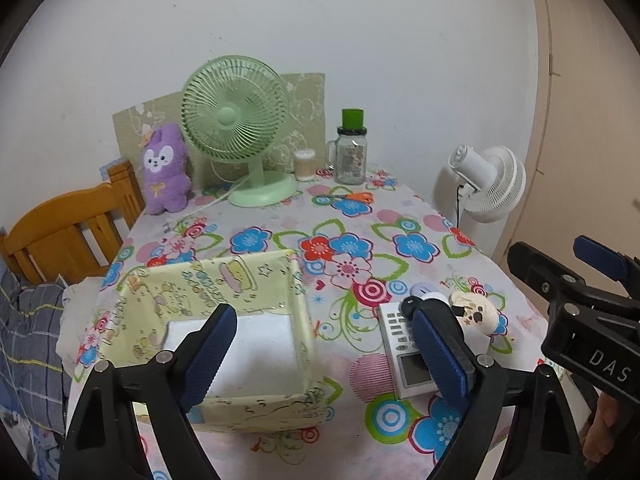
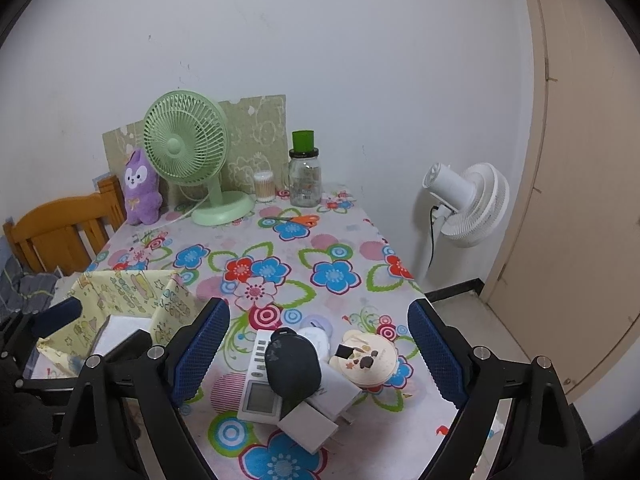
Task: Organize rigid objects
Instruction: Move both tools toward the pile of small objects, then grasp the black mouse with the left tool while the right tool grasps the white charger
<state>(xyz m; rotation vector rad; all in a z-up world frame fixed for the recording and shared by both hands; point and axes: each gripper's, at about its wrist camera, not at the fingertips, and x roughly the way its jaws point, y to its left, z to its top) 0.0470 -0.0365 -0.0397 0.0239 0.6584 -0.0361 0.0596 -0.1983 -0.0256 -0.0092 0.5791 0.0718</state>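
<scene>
A yellow fabric box (image 1: 224,284) with a white bottom sits on the flowered table; it also shows in the right wrist view (image 2: 132,292). Beside it lies a cluster: a white remote control (image 2: 258,376), a black rounded object (image 2: 294,368), white charger blocks (image 2: 316,420), a cream bear-face compact (image 2: 370,360) and a pale lilac round thing (image 2: 318,326). My left gripper (image 1: 324,356) is open and empty, held over the box's right wall. My right gripper (image 2: 320,354) is open and empty, above the cluster. The remote (image 1: 404,348) and compact (image 1: 476,312) show in the left view.
At the table's back stand a green desk fan (image 1: 236,128), a purple plush (image 1: 164,168), a cotton-swab jar (image 1: 305,165) and a glass jar with green lid (image 1: 351,148). Orange scissors (image 2: 304,220) lie mid-table. A wooden chair (image 1: 68,228) is left, a white floor fan (image 2: 468,204) right.
</scene>
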